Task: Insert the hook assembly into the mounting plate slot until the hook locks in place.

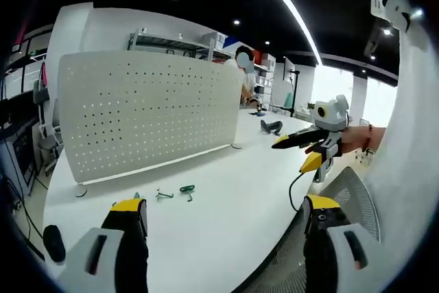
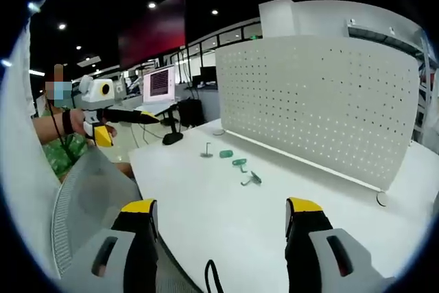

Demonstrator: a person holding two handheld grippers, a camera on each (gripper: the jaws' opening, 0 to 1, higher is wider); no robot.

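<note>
A white perforated mounting plate point(image 1: 144, 111) stands upright on the white table point(image 1: 226, 169), on small feet. Several small green and metal hooks point(image 1: 175, 192) lie loose on the table in front of it. At the bottom of the left gripper view my left gripper point(image 1: 223, 212) is open and empty, short of the hooks. My right gripper point(image 1: 295, 154) hangs at the right, off the table edge, jaws apart. The right gripper view has the plate point(image 2: 322, 101), the hooks point(image 2: 239, 165), my open, empty right gripper point(image 2: 221, 209), and the hand-held left gripper point(image 2: 127, 128).
A grey mesh chair back point(image 1: 353, 197) sits at the table's near edge, also the chair back point(image 2: 89, 197). A black object point(image 1: 271, 126) lies further along the table. A monitor point(image 2: 159, 84) and a black stand point(image 2: 171, 136) lie beyond the table end. Shelving lines the back wall.
</note>
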